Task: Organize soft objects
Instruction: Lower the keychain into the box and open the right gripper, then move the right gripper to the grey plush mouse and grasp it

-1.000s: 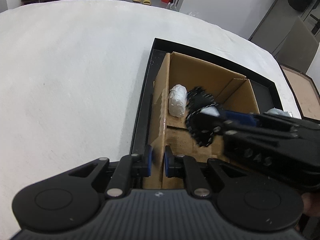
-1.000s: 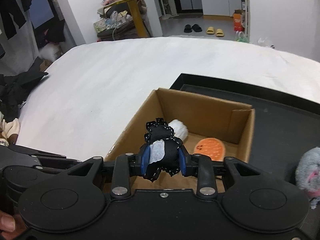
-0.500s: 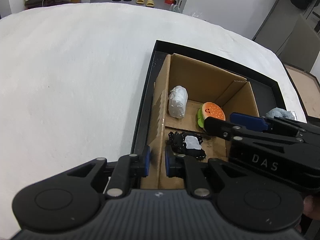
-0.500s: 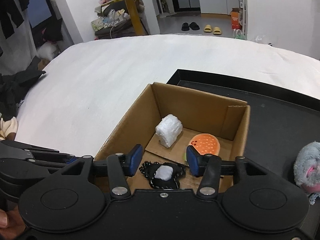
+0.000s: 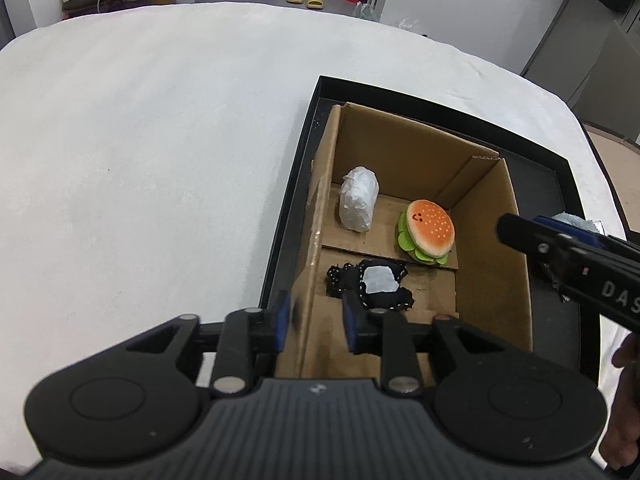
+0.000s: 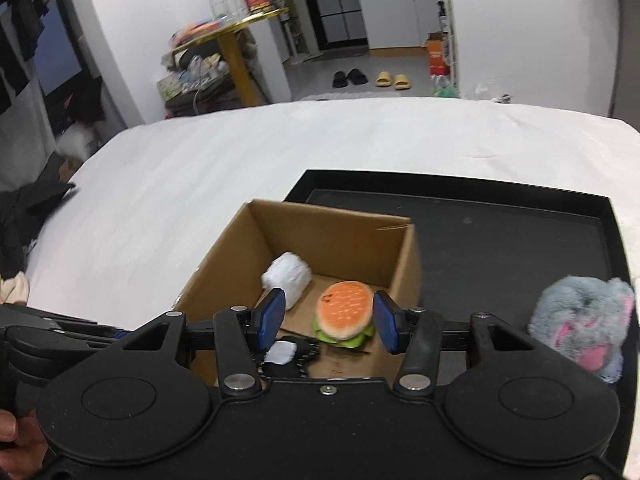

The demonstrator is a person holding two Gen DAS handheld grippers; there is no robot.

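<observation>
A cardboard box (image 5: 516, 240) stands in a black tray (image 5: 560, 168). Inside lie a white wrapped bundle (image 5: 359, 205), a plush burger (image 5: 426, 232) and a black lace-edged item with a white patch (image 5: 370, 284). My left gripper (image 5: 316, 318) is open, its jaws astride the box's near left wall without clamping it. My right gripper (image 6: 329, 320) is open and empty above the box's near right part; the burger (image 6: 345, 315) shows between its jaws. A grey and pink plush toy (image 6: 586, 326) sits in the tray right of the box (image 6: 332, 240).
The tray (image 6: 500, 236) lies on a white cloth-covered surface (image 5: 160, 140) that spreads left and beyond. A floor with slippers (image 6: 392, 79) and a cluttered yellow table (image 6: 228, 36) lies past the far edge.
My right gripper opened and dropped the black lace item into the box, then drew back to the right. My left gripper's jaws widened off the box wall.
</observation>
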